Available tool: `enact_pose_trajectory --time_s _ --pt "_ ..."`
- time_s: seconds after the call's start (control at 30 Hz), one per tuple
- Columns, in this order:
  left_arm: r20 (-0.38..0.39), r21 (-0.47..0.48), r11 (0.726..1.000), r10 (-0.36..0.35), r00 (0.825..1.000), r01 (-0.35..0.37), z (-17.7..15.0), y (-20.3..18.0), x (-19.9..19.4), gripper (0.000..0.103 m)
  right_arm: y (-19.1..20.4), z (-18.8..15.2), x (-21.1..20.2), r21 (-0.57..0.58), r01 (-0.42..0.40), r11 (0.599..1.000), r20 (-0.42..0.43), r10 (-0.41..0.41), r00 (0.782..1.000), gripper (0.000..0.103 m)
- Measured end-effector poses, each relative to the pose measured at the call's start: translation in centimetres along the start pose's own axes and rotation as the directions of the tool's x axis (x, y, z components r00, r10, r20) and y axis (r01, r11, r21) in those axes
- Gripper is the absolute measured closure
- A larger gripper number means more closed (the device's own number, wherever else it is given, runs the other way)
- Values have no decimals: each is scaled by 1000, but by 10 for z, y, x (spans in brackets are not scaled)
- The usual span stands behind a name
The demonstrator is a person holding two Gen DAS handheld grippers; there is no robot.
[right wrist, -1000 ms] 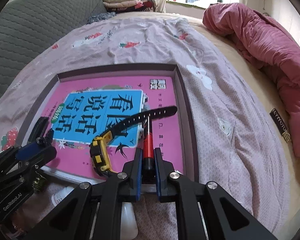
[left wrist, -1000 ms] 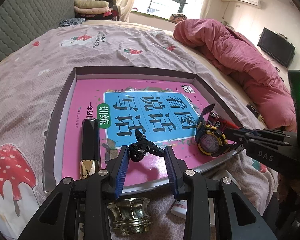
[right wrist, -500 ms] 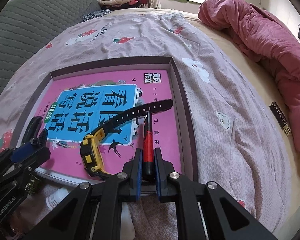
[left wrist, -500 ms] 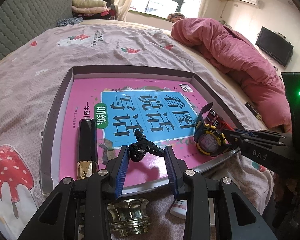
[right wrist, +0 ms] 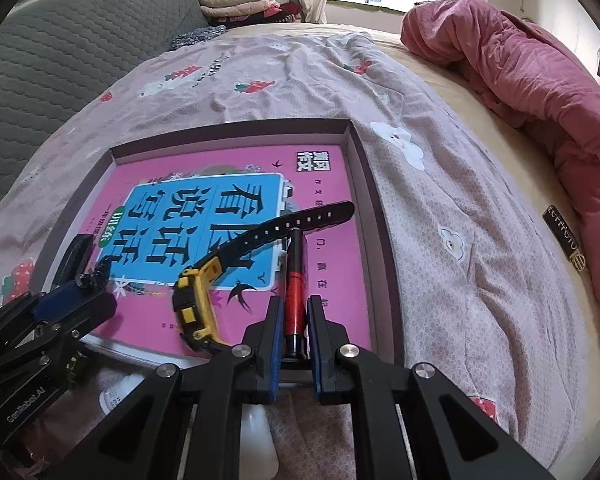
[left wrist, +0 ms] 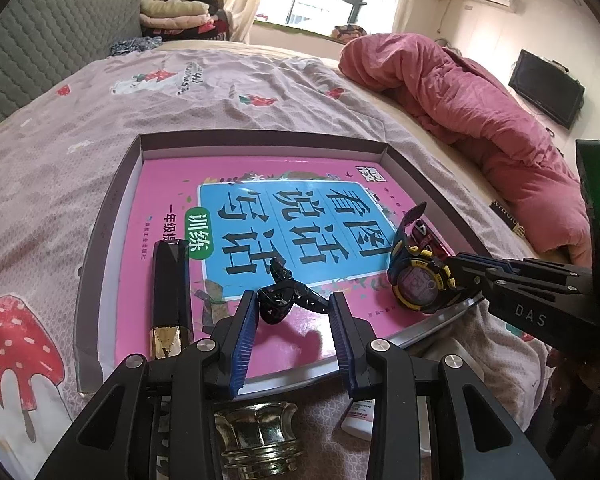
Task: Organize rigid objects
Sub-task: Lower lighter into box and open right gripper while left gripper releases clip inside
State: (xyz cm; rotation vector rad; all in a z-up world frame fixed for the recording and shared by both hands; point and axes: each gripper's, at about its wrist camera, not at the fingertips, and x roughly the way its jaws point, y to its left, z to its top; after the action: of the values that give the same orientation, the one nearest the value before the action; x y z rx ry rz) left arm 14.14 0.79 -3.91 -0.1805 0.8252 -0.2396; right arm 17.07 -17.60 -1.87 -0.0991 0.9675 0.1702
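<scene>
A shallow grey tray on the bed holds a pink book. On the book lie a black and gold lipstick, a black hair claw, a yellow and black watch and a red and black pen. My left gripper is open with the claw's near end between its fingers. My right gripper has its fingers slightly apart around the pen's near end, which lies on the book. The watch is just left of the right gripper.
A gold ornate cap and a white bottle lie on the bedsheet in front of the tray. A pink quilt is heaped at the right. A grey headboard and folded clothes are at the back.
My right gripper's fingers have opened from the pen, which rests on the book beside the watch. The left gripper stays open by the hair claw.
</scene>
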Motion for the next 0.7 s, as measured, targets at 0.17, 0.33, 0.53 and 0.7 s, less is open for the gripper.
enact_pose_trajectory --time_s 0.17,0.33,0.53,0.7 --pt "-5 4 1000 -10 1000 10 0 -2 2 66 1 0 -5 -1 -2 1000 19 2 1000 87" --pt "-14 35 999 -36 999 36 0 -7 5 67 -6 -1 -12 29 -6 1000 33 5 999 79" --pt "-24 28 998 -62 998 63 1 -4 5 66 -12 -6 -22 49 -7 999 50 4 999 79" --pt "-25 7 996 -91 996 91 1 -1 5 66 -15 -9 -31 56 -9 998 63 5 998 79"
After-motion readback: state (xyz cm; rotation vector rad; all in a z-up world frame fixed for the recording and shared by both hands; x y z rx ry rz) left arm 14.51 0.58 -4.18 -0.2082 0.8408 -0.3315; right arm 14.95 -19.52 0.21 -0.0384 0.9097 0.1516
